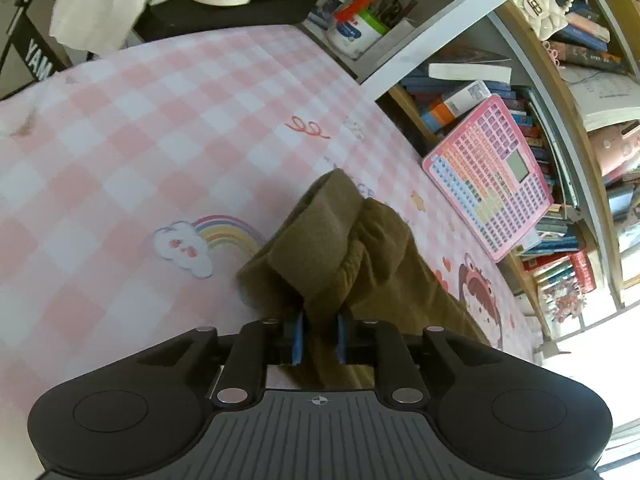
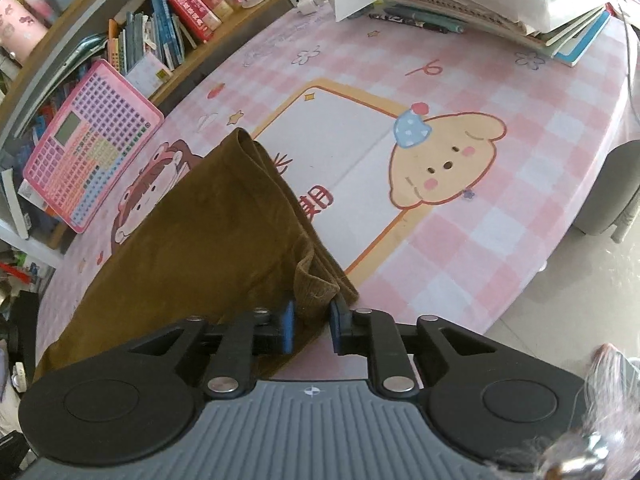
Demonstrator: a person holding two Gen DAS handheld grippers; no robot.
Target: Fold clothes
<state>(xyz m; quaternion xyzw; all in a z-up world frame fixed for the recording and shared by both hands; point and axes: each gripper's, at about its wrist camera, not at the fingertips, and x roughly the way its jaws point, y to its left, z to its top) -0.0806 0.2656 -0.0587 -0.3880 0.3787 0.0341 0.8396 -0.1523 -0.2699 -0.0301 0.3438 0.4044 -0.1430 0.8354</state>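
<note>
**Desk:** What did your left tool have?

**Me:** My left gripper (image 1: 319,338) was nearly closed, its blue pads (image 1: 298,336) pinching a bunched fold of the brown corduroy garment (image 1: 340,248). The cloth rose just ahead of the fingertips in a thick folded lump and trailed off to the right of the tool, over the pink checked table cover (image 1: 140,140). A rainbow-and-cloud print (image 1: 200,244) sat ahead and to the left.

**Desk:** And the right?

**Me:** My right gripper (image 2: 312,330) was also narrowed, with the garment's (image 2: 200,232) ribbed corner (image 2: 314,292) caught between its pads (image 2: 287,326). Whether the right-hand pad was actually touching the cloth, I couldn't tell. From there the fabric stretched ahead and to the left, lying across the cover (image 2: 500,240), its far fold beside the cartoon puppy panel (image 2: 440,156). A pink keypad toy (image 2: 86,144) leaned on the bookshelf (image 2: 160,36) far to the left.
</note>
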